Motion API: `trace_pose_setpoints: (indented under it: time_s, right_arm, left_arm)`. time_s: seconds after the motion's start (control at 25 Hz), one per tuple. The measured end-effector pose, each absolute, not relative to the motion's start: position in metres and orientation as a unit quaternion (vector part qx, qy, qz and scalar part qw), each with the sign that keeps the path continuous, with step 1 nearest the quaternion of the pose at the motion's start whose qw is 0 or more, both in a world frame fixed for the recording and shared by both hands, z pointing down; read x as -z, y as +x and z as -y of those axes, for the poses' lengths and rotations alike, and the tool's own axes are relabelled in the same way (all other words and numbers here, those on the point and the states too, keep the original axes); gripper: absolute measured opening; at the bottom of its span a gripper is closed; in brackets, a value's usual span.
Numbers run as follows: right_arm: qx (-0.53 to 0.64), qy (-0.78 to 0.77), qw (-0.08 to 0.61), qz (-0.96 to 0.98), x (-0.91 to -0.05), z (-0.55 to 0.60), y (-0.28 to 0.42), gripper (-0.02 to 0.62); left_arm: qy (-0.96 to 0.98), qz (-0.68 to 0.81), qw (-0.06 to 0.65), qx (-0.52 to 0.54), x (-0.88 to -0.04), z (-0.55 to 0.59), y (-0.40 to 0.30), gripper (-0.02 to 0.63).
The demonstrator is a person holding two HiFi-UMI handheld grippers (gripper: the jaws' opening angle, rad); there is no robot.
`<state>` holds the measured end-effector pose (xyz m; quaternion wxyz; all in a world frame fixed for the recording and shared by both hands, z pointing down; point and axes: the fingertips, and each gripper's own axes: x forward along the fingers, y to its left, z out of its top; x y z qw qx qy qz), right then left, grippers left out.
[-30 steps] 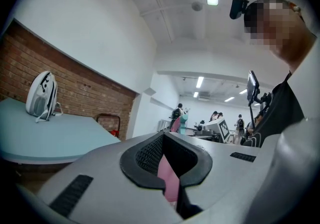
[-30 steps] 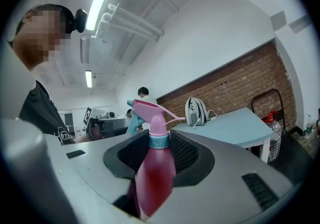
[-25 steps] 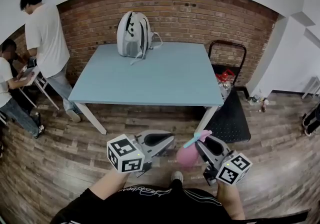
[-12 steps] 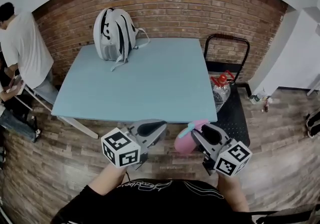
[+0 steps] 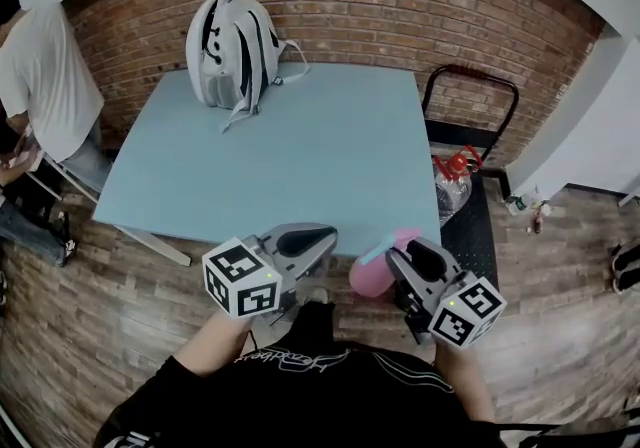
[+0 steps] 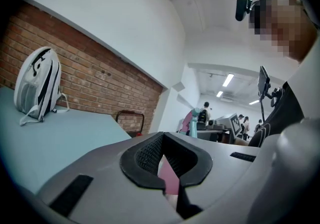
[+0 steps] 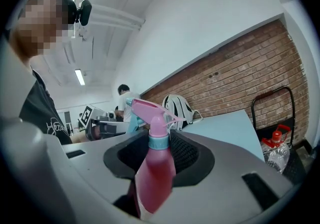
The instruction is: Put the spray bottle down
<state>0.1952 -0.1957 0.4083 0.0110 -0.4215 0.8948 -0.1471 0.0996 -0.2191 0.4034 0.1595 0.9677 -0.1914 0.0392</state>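
A: Brick wall at 12 o'clock, and the blue worktop [image 5: 300, 156] fills far more of the head view than it did a second ago. What does that mean for the task?

B: The person has stepped in. The near edge was well ahead; now both tools sit just at it. I judge the set-down is close, but it isn't done yet.

A: Where's the spray bottle [image 5: 372, 276]?

B: At the worktop's 5 o'clock, off the surface, clamped upright in the right hand-held gripper [image 5: 400, 258], pink neck and trigger head rising between its jaws.

A: And the left hand-held gripper [image 5: 322, 236]?

B: Jaws drawn together with only a sliver between, holding nothing.

A: Containers?

B: The bottle's fill level I can't judge. A white backpack [image 5: 232, 46] stands at the worktop's 11 o'clock, contents hidden. A clear jug [image 5: 450, 181] with a red cap rests on the cart at 3 o'clock
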Motion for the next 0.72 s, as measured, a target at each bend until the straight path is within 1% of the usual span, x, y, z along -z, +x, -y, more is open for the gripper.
trace_pose_setpoints:
  time_s: [0.12,0.24,0.48,0.72]
  right_arm:
    - [0.144,-0.436,-0.010,-0.888,-0.417,0.227,0.200,0.133]
    - [0.140,-0.443,-0.029,-0.885,-0.425,0.262,0.200,0.133]
    - [0.154,-0.441,-0.036,-0.883,-0.442,0.326,0.197,0.133]
    - [0.133,-0.445,-0.049,-0.884,-0.451,0.386,0.181,0.133]
  left_arm:
    - [0.965,0.188,0.176,-0.042,-0.413,0.252,0.105,0.008]
    - [0.966,0.184,0.175,-0.052,-0.418,0.284,0.113,0.008]
    - [0.960,0.196,0.191,-0.059,-0.429,0.342,0.102,0.008]
    - [0.951,0.216,0.211,-0.066,-0.447,0.388,0.083,0.008]
